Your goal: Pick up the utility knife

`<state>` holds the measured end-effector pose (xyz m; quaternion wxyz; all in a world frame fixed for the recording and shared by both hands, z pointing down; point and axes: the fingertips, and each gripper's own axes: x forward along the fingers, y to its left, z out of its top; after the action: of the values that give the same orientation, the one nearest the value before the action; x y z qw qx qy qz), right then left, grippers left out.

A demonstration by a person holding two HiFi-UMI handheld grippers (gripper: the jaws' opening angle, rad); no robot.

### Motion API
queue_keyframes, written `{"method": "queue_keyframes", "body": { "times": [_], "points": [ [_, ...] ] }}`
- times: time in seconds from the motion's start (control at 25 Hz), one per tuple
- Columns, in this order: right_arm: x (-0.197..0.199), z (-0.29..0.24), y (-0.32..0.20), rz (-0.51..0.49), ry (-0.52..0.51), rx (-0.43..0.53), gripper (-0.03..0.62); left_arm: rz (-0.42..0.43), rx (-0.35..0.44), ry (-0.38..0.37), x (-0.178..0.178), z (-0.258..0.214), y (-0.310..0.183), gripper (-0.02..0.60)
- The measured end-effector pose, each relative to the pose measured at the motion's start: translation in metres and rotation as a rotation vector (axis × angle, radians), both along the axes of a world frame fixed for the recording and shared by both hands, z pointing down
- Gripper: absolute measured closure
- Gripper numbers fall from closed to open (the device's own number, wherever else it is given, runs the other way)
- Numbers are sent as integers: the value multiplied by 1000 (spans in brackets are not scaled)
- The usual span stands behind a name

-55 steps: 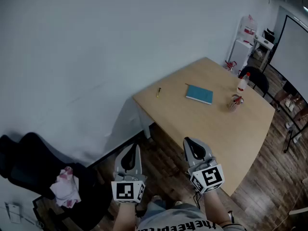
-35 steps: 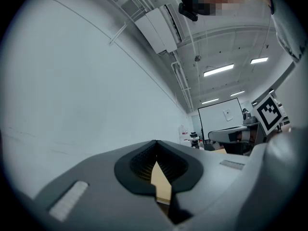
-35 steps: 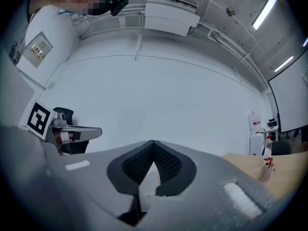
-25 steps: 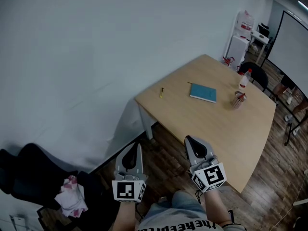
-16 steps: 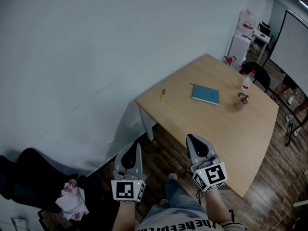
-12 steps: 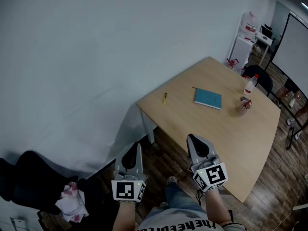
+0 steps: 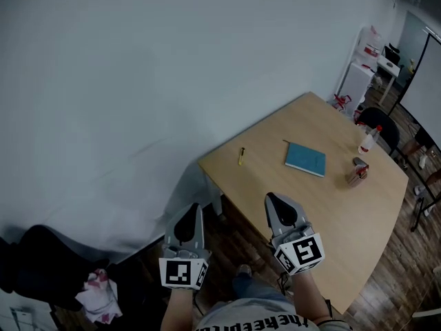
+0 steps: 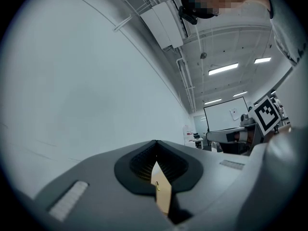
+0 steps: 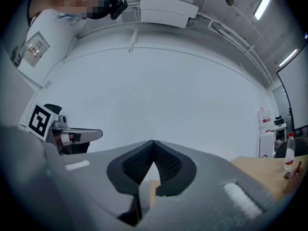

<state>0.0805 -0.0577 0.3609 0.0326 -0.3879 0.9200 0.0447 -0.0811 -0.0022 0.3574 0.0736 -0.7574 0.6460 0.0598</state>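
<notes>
Wooden table [image 7: 313, 202] bears the utility knife [image 7: 241, 156]; left claw [image 7: 196, 212] and right claw [image 7: 271, 200] both closed, empty

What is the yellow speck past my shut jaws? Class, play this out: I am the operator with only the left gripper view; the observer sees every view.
Observer: The utility knife, lying near the table's left corner in the head view.
Operator: What else is on it?
Observer: A blue notebook lies flat to the knife's right, apart from it.
Operator: And my other gripper?
Observer: The right gripper is shut, nothing between its jaws.
</notes>
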Motion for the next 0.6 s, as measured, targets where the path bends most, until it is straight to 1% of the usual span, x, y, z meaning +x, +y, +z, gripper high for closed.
{"method": "queue_keyframes", "body": {
  "times": [0.28, 0.48, 0.6],
  "points": [
    [-6, -2, -41, -32, -3, -8, 591, -16, 1, 3, -2, -3, -39, 561],
    [-6, 0, -69, -52, -6, -10, 591, -21, 6, -8, 4, -5, -65, 561],
    [-4, 4, -80, -67, -6, -16, 591, -28, 10, -5, 9, -4, -72, 561]
  ]
}}
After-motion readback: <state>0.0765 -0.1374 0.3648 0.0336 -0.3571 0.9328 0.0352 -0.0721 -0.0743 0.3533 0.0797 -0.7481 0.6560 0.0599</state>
